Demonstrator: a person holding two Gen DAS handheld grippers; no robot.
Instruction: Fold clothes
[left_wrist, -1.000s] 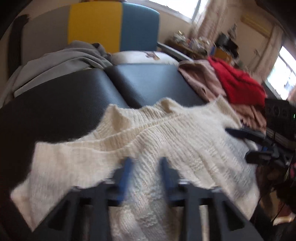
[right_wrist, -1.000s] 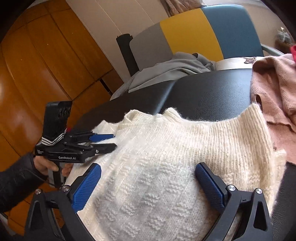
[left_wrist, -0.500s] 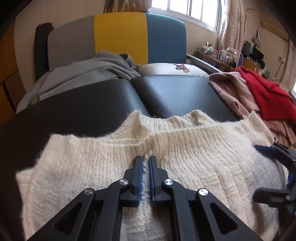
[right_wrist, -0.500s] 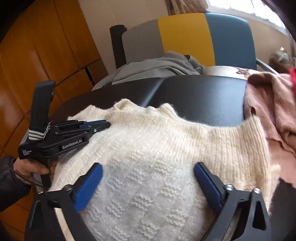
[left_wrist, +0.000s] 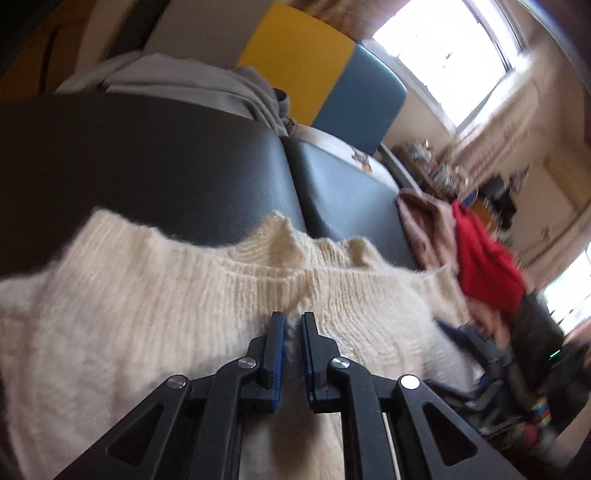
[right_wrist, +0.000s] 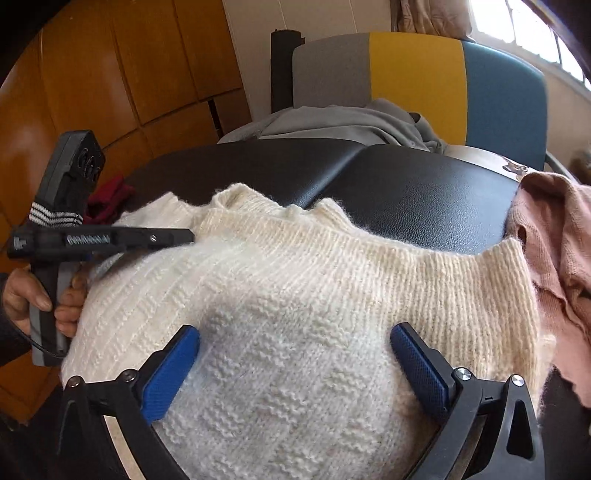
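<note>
A cream knit sweater (left_wrist: 147, 314) lies spread on a black padded surface (left_wrist: 184, 166), its neckline toward the far side. My left gripper (left_wrist: 293, 321) rests on it just below the collar. Its jaws are opening, still narrow, with a tuft of the knit pinched between the blue pads. From the right wrist view the left gripper (right_wrist: 184, 236) lies flat over the sweater's (right_wrist: 314, 277) left shoulder, held by a person's hand (right_wrist: 40, 295). My right gripper (right_wrist: 295, 336) stands wide open over the sweater's middle, nothing between its fingers.
A pink garment (right_wrist: 554, 240) and a red one (left_wrist: 484, 266) are heaped at the right edge. A grey garment (right_wrist: 351, 125) lies at the far side before a grey, yellow and blue chair back (right_wrist: 413, 70). Wooden cabinets (right_wrist: 110, 74) stand at the left.
The left gripper's jaws went from wide apart to nearly together on the knit near the collar, and that gripper rolled, tilting its view. The right gripper stayed open over the sweater.
</note>
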